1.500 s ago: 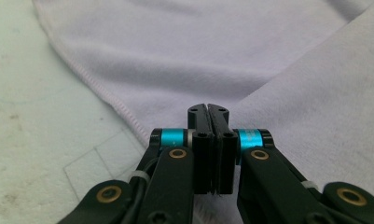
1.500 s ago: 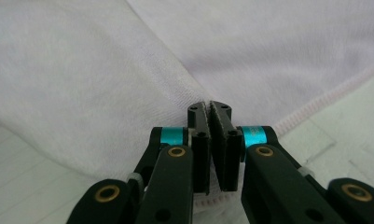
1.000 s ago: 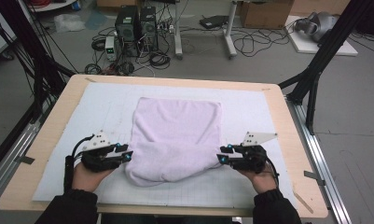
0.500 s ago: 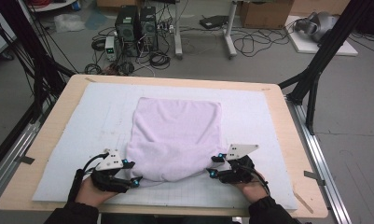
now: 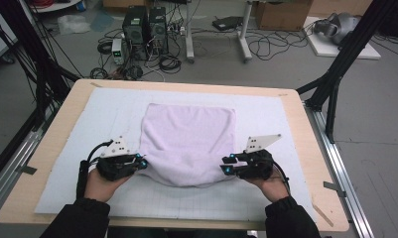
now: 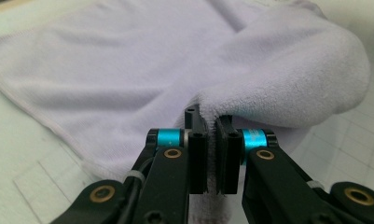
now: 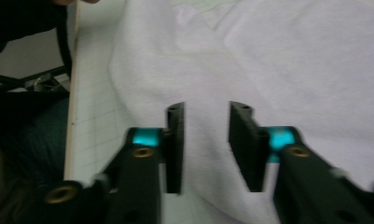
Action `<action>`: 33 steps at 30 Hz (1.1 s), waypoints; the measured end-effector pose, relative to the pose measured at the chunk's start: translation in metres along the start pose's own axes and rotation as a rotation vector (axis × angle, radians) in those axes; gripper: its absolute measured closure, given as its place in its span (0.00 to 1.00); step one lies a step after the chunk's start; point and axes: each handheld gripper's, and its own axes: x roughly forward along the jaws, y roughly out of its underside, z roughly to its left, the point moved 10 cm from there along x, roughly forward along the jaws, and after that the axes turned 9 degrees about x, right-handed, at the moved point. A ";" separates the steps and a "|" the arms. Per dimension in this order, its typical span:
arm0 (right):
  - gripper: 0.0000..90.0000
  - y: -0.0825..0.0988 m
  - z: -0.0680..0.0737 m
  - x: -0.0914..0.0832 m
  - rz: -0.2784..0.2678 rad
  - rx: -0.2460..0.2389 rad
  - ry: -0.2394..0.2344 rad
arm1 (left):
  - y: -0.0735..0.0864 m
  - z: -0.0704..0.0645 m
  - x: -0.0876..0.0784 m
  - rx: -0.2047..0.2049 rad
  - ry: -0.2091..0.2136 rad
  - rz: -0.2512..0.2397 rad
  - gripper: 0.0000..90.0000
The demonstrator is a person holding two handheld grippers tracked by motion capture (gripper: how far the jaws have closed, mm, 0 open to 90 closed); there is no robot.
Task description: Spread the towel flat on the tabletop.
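Observation:
A pale lilac towel lies spread on the white gridded mat, its near edge bunched into a rounded fold. My left gripper is at the towel's near left corner. In the left gripper view its jaws are shut on a raised fold of the towel. My right gripper is at the near right corner. In the right gripper view its jaws stand apart and have just been closing, with the towel between them and the pads not pressing on it.
The mat covers most of a wooden table. Black frame poles rise at both sides of the table. Computers and cables lie on the floor beyond the far edge.
Both grippers dipped toward the table's near edge, then came back against the towel's near corners. The left jaws have closed on the fold. The towel's near edge has bunched up.

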 end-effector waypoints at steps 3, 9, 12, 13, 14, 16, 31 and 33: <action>0.58 0.016 0.002 0.012 0.049 -0.027 0.046 | 0.006 0.004 0.010 -0.008 -0.008 0.032 0.95; 0.78 0.032 0.000 0.028 0.098 -0.056 0.061 | 0.012 0.013 0.021 -0.033 -0.029 0.046 0.95; 0.96 0.029 -0.006 0.027 0.111 -0.033 0.060 | 0.011 0.017 0.023 -0.038 -0.031 0.048 0.95; 0.96 0.026 -0.009 0.025 0.104 -0.032 0.064 | 0.010 0.019 0.024 -0.040 -0.032 0.048 0.95; 0.97 0.022 -0.012 0.023 0.095 -0.025 0.073 | 0.009 0.021 0.024 -0.043 -0.035 0.048 0.95; 0.97 0.013 -0.019 0.019 0.085 -0.029 0.095 | 0.004 0.030 0.025 -0.051 -0.051 0.049 0.95; 0.94 0.006 -0.099 0.041 0.148 0.185 0.208 | 0.017 0.077 0.057 -0.154 -0.101 0.137 0.84; 0.88 0.001 -0.097 0.033 0.126 0.167 0.230 | 0.013 0.078 0.045 -0.157 -0.113 0.116 0.77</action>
